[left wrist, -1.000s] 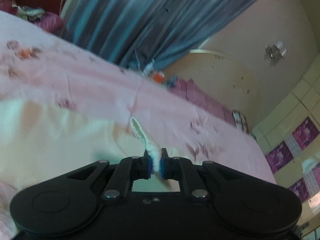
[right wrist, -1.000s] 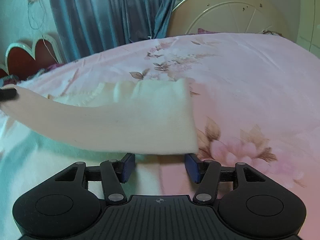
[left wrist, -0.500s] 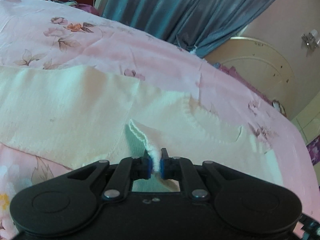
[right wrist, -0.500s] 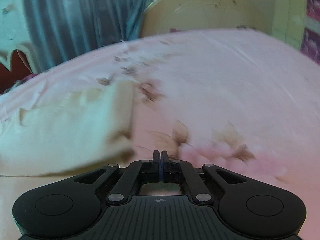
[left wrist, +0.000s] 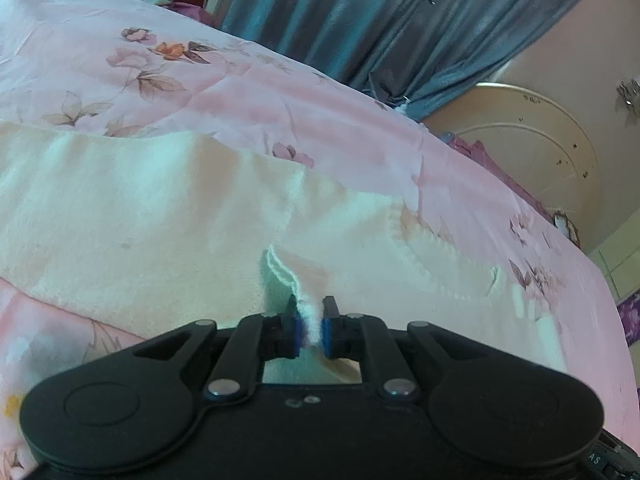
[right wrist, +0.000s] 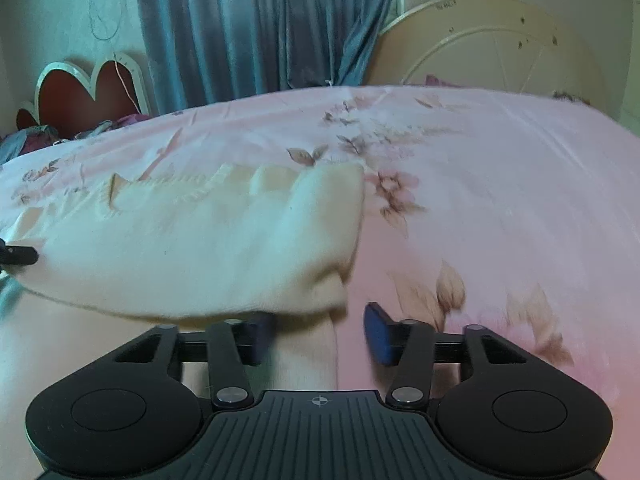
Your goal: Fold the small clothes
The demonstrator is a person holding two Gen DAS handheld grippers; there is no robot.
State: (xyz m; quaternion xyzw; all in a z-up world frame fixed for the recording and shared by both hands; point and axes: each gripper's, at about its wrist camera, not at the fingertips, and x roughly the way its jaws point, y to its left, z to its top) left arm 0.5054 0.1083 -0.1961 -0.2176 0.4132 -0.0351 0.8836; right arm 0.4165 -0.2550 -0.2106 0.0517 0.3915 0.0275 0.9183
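A cream knit garment (left wrist: pixel 140 216) lies spread on the pink floral bedsheet (left wrist: pixel 200 92), one part folded over another. My left gripper (left wrist: pixel 311 312) pinches a raised edge of it between its blue pads, and its jaws are starting to open. In the right wrist view the folded garment (right wrist: pixel 200 240) lies left of centre, with the left gripper's tip (right wrist: pixel 18 256) at its far left edge. My right gripper (right wrist: pixel 320 328) hovers at the fold's near right corner. Its jaws are opening and the pads grip nothing. The fold's edge overlaps the left finger (right wrist: pixel 260 336).
Blue curtains (right wrist: pixel 248 28) hang behind the bed. A round cream headboard (right wrist: pixel 500 44) stands at the back right, a red heart-shaped one (right wrist: pixel 88 96) at the back left with bundled cloth beside it. Bare pink sheet (right wrist: pixel 520 200) stretches to the garment's right.
The left gripper came down with the cloth edge, laying the lifted flap onto the garment. The right gripper shut on nothing half a second ago and now stands open again.
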